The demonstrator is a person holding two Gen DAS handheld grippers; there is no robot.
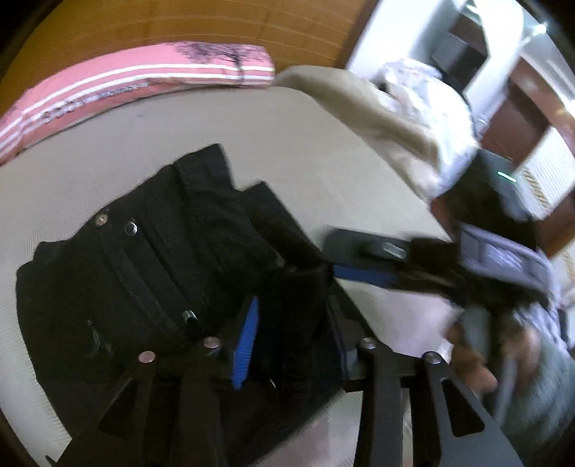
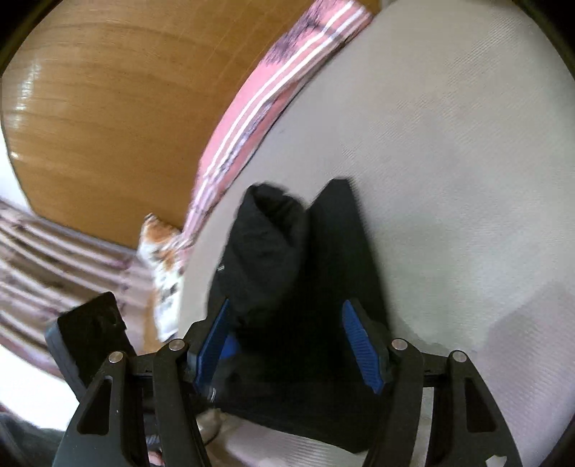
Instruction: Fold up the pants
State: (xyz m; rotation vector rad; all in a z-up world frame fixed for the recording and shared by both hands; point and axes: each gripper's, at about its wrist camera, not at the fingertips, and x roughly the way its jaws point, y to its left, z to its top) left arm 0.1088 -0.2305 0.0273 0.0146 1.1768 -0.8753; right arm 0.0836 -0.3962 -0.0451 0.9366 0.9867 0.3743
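Black pants (image 1: 151, 273) lie bunched on a beige bed sheet (image 1: 305, 151), waistband studs and zipper facing up. My left gripper (image 1: 294, 341) hangs right over them with its blue pads (image 1: 248, 341) apart. Dark cloth lies between the pads and they do not press it. My right gripper (image 1: 345, 258) comes in from the right at the pants' edge. In the right wrist view its jaws (image 2: 287, 341) stand wide over a folded part of the pants (image 2: 287, 251), and both blue pads (image 2: 359, 345) show bare faces. A hand (image 1: 474, 359) holds the right tool.
A pink striped pillow (image 1: 143, 79) lies along the far side of the bed against a wooden headboard (image 1: 179, 25). A beige and white cloth heap (image 1: 395, 118) sits at the right. A striped rug (image 2: 54, 258) and patterned cloth (image 2: 161, 273) lie beside the bed.
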